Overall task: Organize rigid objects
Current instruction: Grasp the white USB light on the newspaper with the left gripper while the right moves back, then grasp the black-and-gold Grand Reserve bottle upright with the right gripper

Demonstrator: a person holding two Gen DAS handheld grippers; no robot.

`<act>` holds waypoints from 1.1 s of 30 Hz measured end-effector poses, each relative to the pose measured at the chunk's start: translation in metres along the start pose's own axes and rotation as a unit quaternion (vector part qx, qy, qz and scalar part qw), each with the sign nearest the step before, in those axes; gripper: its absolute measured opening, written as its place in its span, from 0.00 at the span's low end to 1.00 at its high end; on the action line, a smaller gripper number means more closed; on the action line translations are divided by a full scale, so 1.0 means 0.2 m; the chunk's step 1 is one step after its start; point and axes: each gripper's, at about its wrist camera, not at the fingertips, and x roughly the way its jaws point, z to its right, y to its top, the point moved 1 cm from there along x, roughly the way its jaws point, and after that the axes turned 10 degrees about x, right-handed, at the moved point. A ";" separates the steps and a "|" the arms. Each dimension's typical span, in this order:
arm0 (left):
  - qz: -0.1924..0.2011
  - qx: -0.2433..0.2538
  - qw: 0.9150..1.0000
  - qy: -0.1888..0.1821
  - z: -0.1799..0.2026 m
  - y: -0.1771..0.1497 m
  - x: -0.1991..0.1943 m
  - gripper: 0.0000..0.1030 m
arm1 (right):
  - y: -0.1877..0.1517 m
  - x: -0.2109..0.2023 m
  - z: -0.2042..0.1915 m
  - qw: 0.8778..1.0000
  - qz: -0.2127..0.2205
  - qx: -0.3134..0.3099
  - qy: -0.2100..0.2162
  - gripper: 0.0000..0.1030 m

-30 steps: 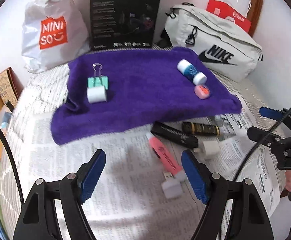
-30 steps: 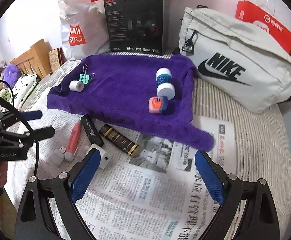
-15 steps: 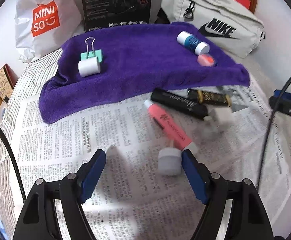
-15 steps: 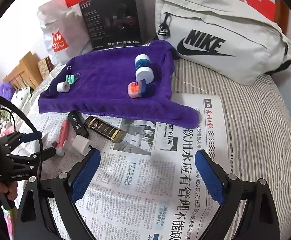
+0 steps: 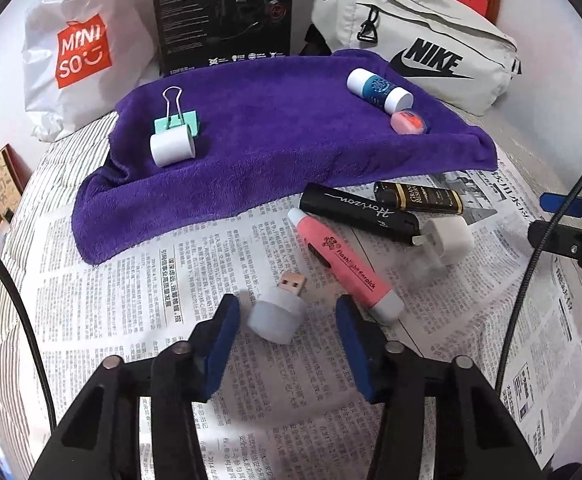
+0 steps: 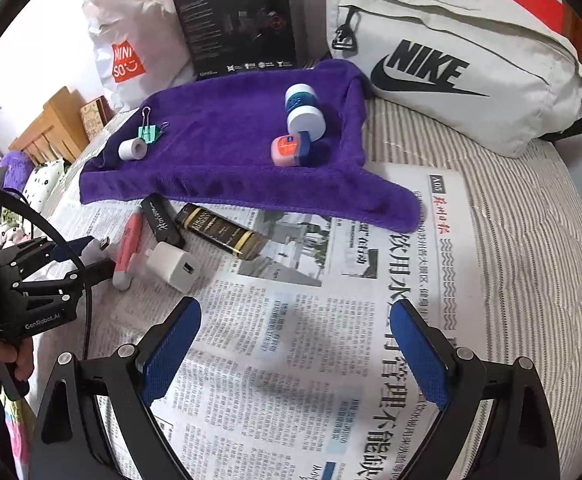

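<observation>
Straddling the USB night light (image 5: 279,312), the left gripper (image 5: 285,330) has its jaws spread, blue pads either side of the white body, not touching as far as the view shows. Light lies on the newspaper (image 5: 139,280) over a striped bed, plug pointing away. Just right: pink flashlight (image 5: 343,258), black Horizon tube (image 5: 359,214), gold-black tube (image 5: 419,197), white charger cube (image 5: 449,240), all on the paper. Behind them the purple towel (image 5: 259,140) carries a green binder clip (image 5: 177,122) beside a white roll (image 5: 171,146) on its left end, blue-white bottle (image 5: 379,88) and pink tin (image 5: 409,122) on its right. Right gripper (image 6: 295,354): jaws wide apart, nothing between them, over newspaper.
</observation>
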 end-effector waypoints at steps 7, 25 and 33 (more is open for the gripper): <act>-0.006 0.000 1.000 0.001 -0.05 -0.02 -0.01 0.25 | 0.00 0.05 -0.07 1.000 -0.002 -0.012 0.013 0.92; -0.003 -0.036 0.999 -0.002 -0.14 -0.09 -0.01 0.25 | 0.14 0.30 -0.24 0.991 0.007 -0.135 0.012 0.78; -0.008 -0.035 0.999 0.001 -0.14 -0.07 0.00 0.25 | 0.12 0.32 -0.28 0.985 0.010 -0.167 0.041 0.52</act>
